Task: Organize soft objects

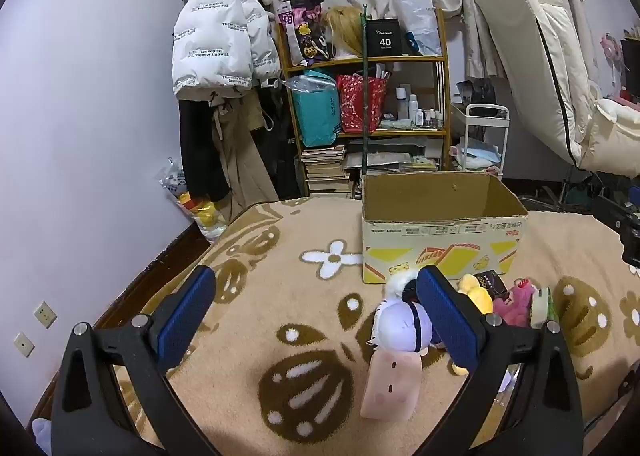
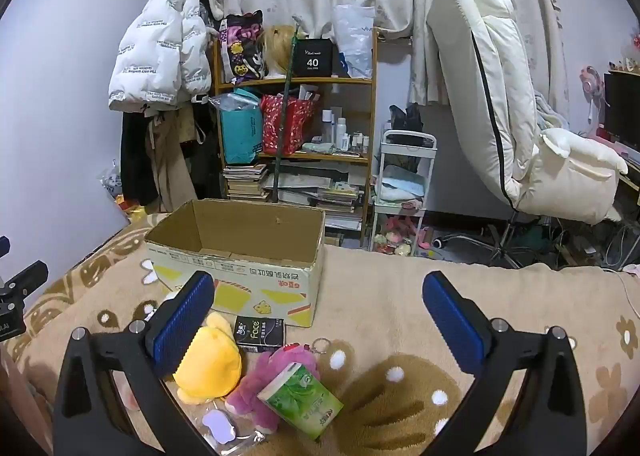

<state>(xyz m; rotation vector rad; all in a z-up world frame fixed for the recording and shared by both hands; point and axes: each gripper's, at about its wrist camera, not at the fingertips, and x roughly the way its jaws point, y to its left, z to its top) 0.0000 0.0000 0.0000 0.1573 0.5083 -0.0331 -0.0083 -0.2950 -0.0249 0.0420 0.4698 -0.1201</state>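
Note:
An open, empty cardboard box (image 1: 440,232) stands on the beige blanket; it also shows in the right wrist view (image 2: 240,256). In front of it lies a pile of soft things: a white-and-purple plush (image 1: 404,326), a pink plush block (image 1: 392,388), a yellow plush (image 2: 212,360), a pink plush bear (image 2: 272,380), a green tissue pack (image 2: 300,400) and a black tissue pack (image 2: 259,332). My left gripper (image 1: 316,308) is open and empty, its right finger beside the white plush. My right gripper (image 2: 316,312) is open and empty above the pile.
The blanket (image 2: 400,296) covers a bed whose left edge runs along the wall. Behind the bed stand a cluttered wooden shelf (image 1: 364,96), hanging coats (image 1: 220,56), a white trolley (image 2: 404,184) and a white reclining chair (image 2: 520,116).

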